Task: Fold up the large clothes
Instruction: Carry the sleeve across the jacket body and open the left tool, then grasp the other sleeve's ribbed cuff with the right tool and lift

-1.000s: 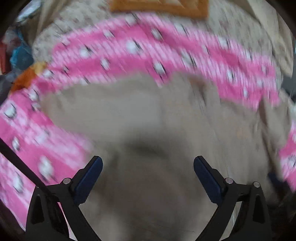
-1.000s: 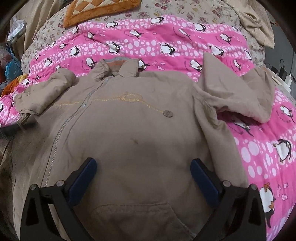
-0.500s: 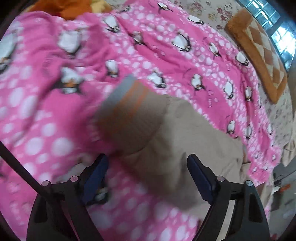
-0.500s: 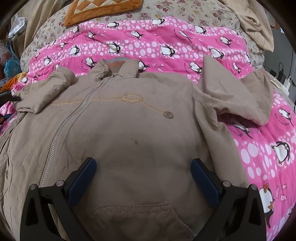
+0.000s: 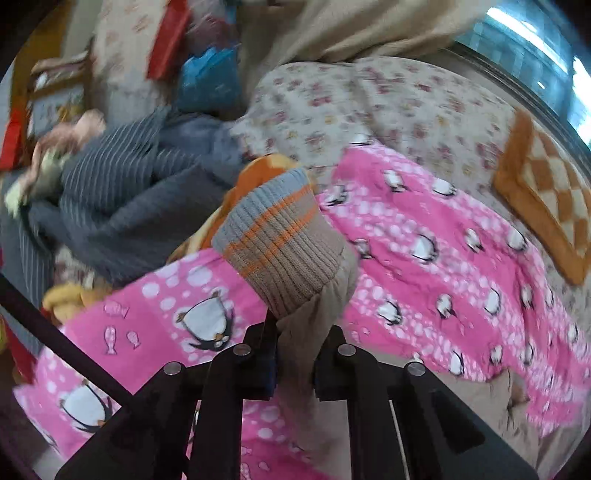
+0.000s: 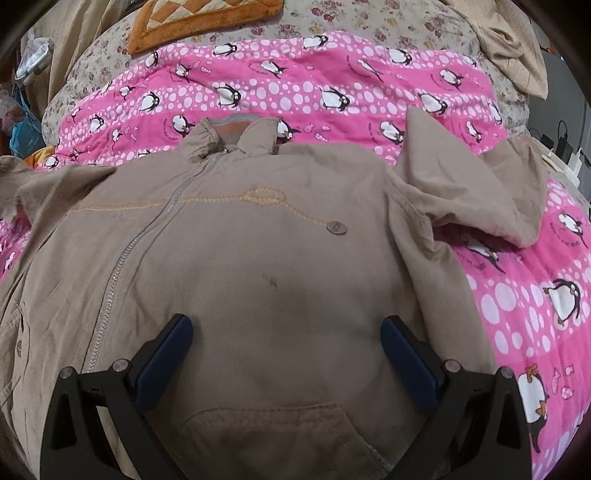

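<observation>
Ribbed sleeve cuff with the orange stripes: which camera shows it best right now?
The left wrist view: the cuff fills the centre, its sleeve pinched in the left gripper. The right wrist view shows the jacket body, not this cuff, under the open right gripper.

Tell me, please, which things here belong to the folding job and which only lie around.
For the job:
- jacket
- its sleeve with the striped cuff, pinched in the left tongs
- right tongs, open over the jacket

Just lying about:
- penguin blanket
- orange cushion
- grey knit
</observation>
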A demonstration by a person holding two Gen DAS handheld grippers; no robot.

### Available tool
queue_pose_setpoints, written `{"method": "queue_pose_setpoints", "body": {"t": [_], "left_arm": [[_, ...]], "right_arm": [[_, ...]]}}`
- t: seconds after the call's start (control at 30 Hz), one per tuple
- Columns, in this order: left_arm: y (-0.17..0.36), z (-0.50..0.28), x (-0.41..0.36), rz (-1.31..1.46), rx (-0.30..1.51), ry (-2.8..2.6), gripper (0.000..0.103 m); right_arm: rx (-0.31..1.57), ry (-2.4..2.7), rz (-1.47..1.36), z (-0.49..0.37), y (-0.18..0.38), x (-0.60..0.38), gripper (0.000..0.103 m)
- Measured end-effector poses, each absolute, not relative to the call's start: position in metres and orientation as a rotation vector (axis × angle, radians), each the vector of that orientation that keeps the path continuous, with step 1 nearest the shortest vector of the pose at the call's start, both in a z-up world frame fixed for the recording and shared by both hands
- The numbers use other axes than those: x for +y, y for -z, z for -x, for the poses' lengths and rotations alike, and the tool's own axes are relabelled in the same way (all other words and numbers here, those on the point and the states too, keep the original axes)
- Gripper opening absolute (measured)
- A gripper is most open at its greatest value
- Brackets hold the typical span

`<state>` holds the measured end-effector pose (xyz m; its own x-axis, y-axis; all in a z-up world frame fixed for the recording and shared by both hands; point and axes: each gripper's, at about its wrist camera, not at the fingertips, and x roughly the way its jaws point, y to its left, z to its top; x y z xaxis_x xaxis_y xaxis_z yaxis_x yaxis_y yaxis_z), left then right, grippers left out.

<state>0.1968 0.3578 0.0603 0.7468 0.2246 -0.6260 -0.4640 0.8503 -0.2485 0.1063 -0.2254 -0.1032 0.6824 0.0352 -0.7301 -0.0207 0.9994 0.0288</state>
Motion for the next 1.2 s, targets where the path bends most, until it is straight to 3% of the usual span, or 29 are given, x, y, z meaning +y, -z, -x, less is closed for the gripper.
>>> {"method": "queue_pose_setpoints", "body": {"t": [0.23,0.5,0.67,0.93,1.07,1.2], "left_arm": [[-0.080,-0.211,0.191,0.276,0.574,0.028,0.000],[0.042,-0.233,-0.062,0.254,0.841,0.378,0.000],[0.089,-0.217,-0.148,0.125,0.938,0.419,0.000],[0.062,-0.189,-0.113,0.220,0.962,0.637,0.002],[0.040,-0.179,-0.049,0.170,0.896,0.545,0.002],[0.034,-0.199,0.011,0.096,0.825,0.319,0.002]], "right_arm": [[0.766,0.141,-0.031,-0.065,0.050,-0.291,0.102],[0.779,0.296,-0.154,-0.011,0.046,-0.373,0.102],[0.713,0.281,-0.241,0.003,0.046,-0.387,0.102],[0.753,0.250,-0.249,-0.004,0.051,-0.386,0.100],[0.777,0.258,-0.213,-0.010,0.048,-0.379,0.099],[0.673,0.108,-0.088,-0.033,0.020,-0.338,0.099]]}}
